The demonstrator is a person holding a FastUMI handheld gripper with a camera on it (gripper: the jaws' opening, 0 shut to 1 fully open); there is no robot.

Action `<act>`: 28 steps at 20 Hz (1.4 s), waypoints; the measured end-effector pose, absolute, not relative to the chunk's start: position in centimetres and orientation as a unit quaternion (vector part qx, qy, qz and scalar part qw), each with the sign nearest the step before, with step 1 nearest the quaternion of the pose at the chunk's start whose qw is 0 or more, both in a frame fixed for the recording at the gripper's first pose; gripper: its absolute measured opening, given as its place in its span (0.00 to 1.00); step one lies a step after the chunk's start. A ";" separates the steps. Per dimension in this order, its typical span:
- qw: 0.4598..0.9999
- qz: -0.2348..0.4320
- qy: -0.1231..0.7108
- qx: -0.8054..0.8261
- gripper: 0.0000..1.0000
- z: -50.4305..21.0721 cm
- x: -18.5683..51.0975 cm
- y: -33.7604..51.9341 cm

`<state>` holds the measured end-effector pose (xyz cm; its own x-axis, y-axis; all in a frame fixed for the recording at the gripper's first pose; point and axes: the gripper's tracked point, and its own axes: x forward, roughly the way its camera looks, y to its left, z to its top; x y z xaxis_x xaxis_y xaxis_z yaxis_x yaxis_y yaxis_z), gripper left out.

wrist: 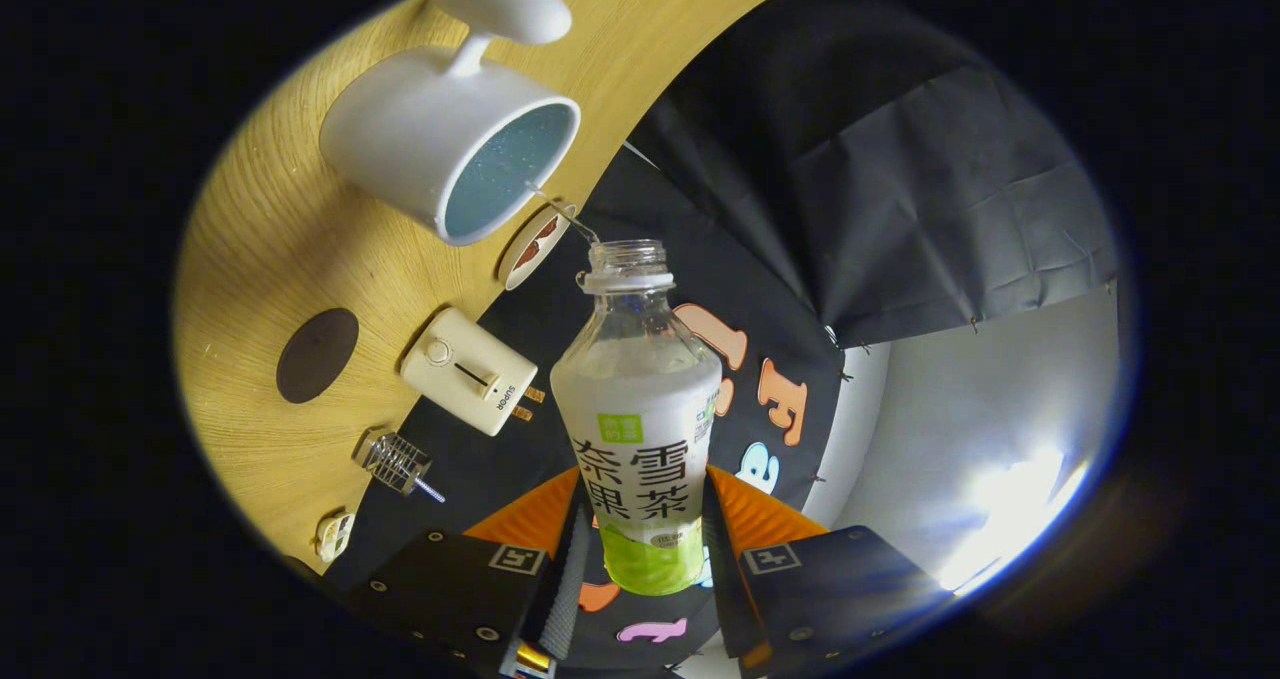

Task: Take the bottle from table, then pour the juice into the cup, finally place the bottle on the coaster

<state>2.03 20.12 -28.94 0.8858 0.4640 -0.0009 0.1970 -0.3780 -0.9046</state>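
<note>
Gripper view: gripper point(640, 549) clamped on tilted bottle point(640, 409) (uncapped) beside cup point(450, 149).

**What our table carries**

We see a round wooden table point(270, 249) with a pale, fine-lined grain. On it stands a white cup point(440, 139) with a blue inside and a broad handle. Just beside the cup, at the table's rim, lies a small round coaster point(533, 246). Near these we find a dark oval patch point(317, 355), a cream plug adapter point(468, 371), a small metal coil piece point(396, 462) and a tiny white object point(335, 534).
</note>
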 end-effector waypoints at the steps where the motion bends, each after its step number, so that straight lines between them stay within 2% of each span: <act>1: 0.520 0.129 -0.200 -0.820 0.57 -29.0 2.0 20.1; 13: 0.559 0.151 -0.164 -0.799 0.57 -29.1 1.7 20.3; 16: 0.603 0.169 -0.124 -0.770 0.57 -29.3 2.6 19.9; 19: 0.670 0.184 -0.069 -0.716 0.57 -30.4 3.3 19.1; 24: 0.735 0.194 -0.014 -0.650 0.57 -31.4 3.6 18.4; 28: 0.835 0.183 0.046 -0.517 0.58 -32.1 4.1 17.7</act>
<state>4.14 17.70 -32.07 0.9289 0.2579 -0.2659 -0.3531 0.3994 -0.8461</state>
